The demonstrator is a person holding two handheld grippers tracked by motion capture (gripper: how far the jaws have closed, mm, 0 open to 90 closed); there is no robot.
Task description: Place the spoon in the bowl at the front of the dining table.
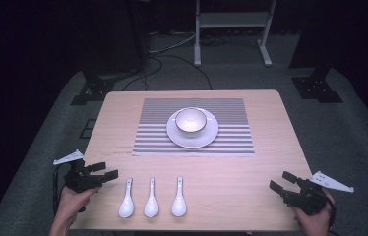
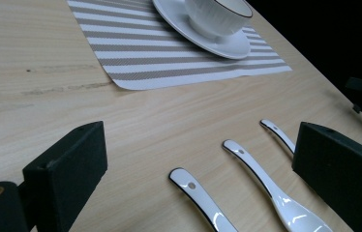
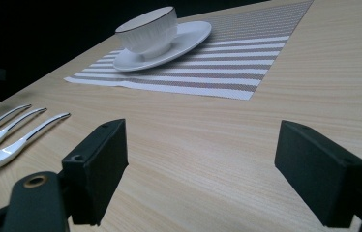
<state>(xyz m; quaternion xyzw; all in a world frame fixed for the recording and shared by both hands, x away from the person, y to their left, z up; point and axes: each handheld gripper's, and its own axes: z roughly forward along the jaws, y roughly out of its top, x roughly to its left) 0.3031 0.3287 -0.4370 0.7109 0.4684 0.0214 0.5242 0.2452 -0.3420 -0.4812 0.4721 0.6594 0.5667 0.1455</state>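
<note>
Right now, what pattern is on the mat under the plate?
Grey and white stripes on the mat, clearest in the high view.

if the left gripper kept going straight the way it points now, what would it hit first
Most likely the nearest of the three white ceramic spoons, lying just ahead between its open fingers. The left gripper points toward the spoon row along the wooden table; if it stays above the table, it may pass over them.

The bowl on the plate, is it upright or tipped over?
Upright. The bowl sits on its base on the white plate, its dark-edged rim level and facing up; both gripper views show it standing straight.
</note>
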